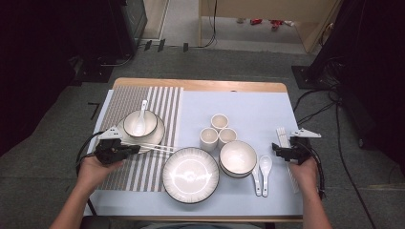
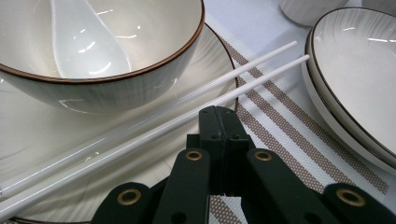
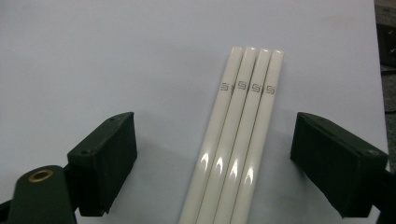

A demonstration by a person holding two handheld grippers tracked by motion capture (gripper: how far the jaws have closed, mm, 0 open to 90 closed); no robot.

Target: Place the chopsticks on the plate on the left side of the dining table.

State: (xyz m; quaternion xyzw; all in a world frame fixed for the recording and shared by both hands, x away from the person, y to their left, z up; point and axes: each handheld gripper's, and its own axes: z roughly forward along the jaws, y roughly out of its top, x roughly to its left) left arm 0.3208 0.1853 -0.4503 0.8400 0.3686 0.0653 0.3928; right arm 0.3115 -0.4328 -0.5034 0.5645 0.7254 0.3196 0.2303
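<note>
A: High view first. The left tongs sit at the near edge of the plate on the striped mat, beside a pair of white chopsticks that lies across that plate's rim and onto the mat.

B: In the left gripper view the jaws are pressed flat together with nothing between them, and the chopsticks run just past their tips. Touching or only beside, I cannot tell.

A: That is the risk on this side, I think. Those sticks are balanced on a curved rim below the bowl with the spoon in it. A nudge from closed jaws would probably roll them off or fan them apart.

B: And the other side?

A: The right tongs hover over the worktop at its right edge, jaws wide, with four more chopsticks lying tight side by side between them. Neither pad touches yet.

B: So if only one pair is wanted, closing from there would likely squeeze all four, or pinch the outer ones and let the middle two slip.

A: Yes. They look glossy and round, so a squeeze across the bundle could make one ride up over its neighbour and skid away, maybe off the worktop.
</note>
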